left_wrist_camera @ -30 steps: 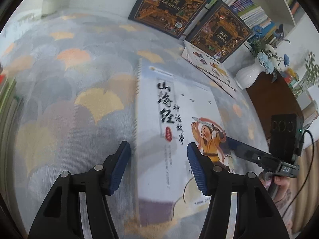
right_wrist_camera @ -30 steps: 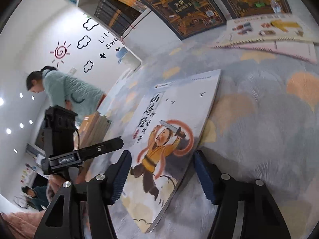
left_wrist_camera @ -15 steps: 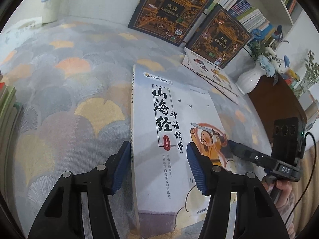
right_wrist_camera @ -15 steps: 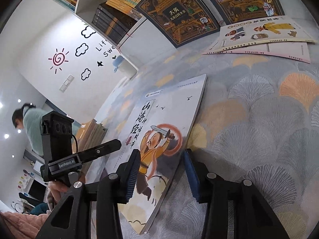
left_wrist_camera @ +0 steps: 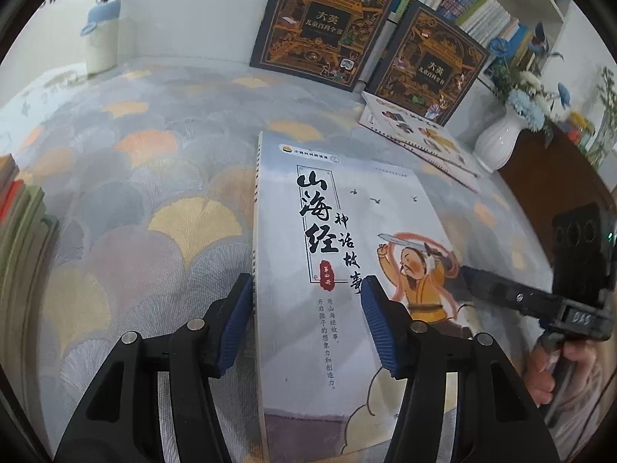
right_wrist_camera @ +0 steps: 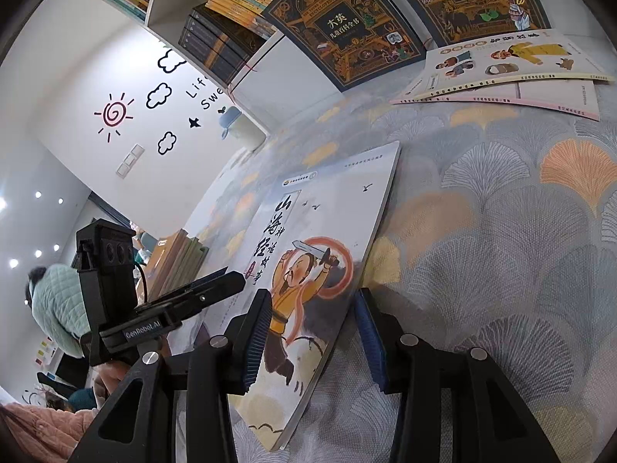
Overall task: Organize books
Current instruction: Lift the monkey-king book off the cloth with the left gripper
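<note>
A thin picture book (left_wrist_camera: pixel 347 239) with a grey-white cover, black calligraphy and a sword-swinging figure lies on the patterned cloth (left_wrist_camera: pixel 154 177). My left gripper (left_wrist_camera: pixel 304 328) is open and straddles the book's spine edge. Its left pad is beside the spine and its right pad is over the cover. In the right wrist view the same book (right_wrist_camera: pixel 327 208) is seen from its other side. My right gripper (right_wrist_camera: pixel 312 343) is open across the book's right edge, with one pad over the cover and the other over the cloth. Neither pair of pads visibly clamps the book.
Two dark ornate encyclopedias (left_wrist_camera: pixel 324 23) (left_wrist_camera: pixel 432 65) lean against the bookshelf. Thin flat books (left_wrist_camera: pixel 420 139) lie in front of them. A white vase (left_wrist_camera: pixel 497 146) stands by a brown side table (left_wrist_camera: pixel 551 185). A book stack (left_wrist_camera: pixel 19 208) sits at the far left. A person (right_wrist_camera: pixel 58 308) stands in the background.
The right gripper's jaws have narrowed around the book's edge. The left view has tipped up, showing more of the book and shelf. The person in the background has shifted.
</note>
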